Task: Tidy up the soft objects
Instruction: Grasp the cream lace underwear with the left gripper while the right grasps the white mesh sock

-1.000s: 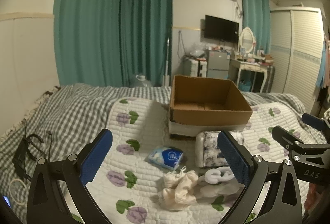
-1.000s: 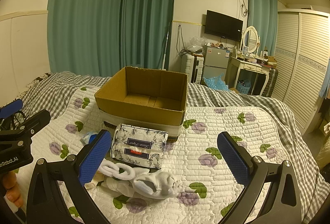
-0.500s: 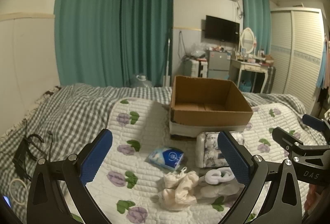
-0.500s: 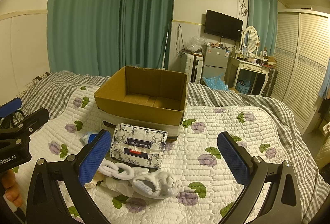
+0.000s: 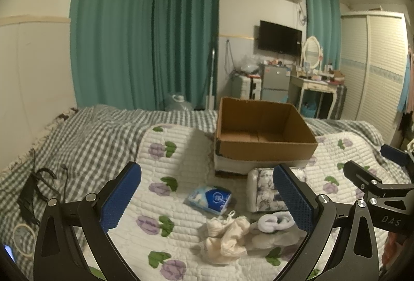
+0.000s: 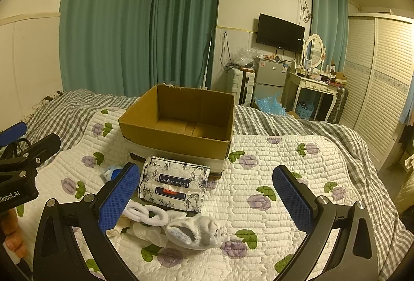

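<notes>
Left gripper hovers with fingers spread wide over the bed, blue tissue pack and cream cloth below; floral tissue pack touches the empty box; white socks lie under the wide-open right gripper

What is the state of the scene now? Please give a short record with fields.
surface: quilted floral bedcover
container: cardboard box, open, nothing visible inside
in front of box: floral tissue pack
near tissue pack: white socks, cream cloth, blue packet
left hand-held gripper: open, holding nothing
right hand-held gripper: open, holding nothing
</notes>
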{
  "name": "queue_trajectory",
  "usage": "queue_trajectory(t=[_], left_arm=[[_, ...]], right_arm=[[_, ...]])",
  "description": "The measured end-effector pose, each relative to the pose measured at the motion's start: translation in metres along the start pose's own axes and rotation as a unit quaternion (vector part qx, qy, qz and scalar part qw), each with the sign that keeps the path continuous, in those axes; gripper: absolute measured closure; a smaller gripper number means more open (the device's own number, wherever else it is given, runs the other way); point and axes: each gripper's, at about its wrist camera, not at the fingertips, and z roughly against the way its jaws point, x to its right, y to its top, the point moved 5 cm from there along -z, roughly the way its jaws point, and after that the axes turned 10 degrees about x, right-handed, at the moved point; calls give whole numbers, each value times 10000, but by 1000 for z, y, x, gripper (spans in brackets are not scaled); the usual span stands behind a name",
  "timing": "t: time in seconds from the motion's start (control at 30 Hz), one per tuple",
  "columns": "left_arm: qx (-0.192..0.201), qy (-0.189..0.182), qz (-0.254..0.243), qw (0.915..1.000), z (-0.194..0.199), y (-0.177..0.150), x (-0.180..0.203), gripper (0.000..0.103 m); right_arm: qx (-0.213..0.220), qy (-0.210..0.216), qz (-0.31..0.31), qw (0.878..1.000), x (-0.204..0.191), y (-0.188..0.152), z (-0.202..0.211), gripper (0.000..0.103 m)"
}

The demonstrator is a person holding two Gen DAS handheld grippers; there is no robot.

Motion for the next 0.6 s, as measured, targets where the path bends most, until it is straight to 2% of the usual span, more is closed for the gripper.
queue_trajectory(t=[0.17,0.27,0.37,0.6], left_arm=[[-72,-5,64,10000,1,6,-6,0],[-228,11,23,9997,-5,-1,-8,0],[-556,91,-114,9983,-18,-22,-7,0],[-1498,-115,-199,9884,-54,-94,8,1]], right_arm=[[49,-15,72,10000,1,8,6,0],[-66,29,75,9999,2,4,5,0],[-435,126,54,9990,3,-13,-8,0],[-1337,219,90,9907,-2,-65,-40,0]])
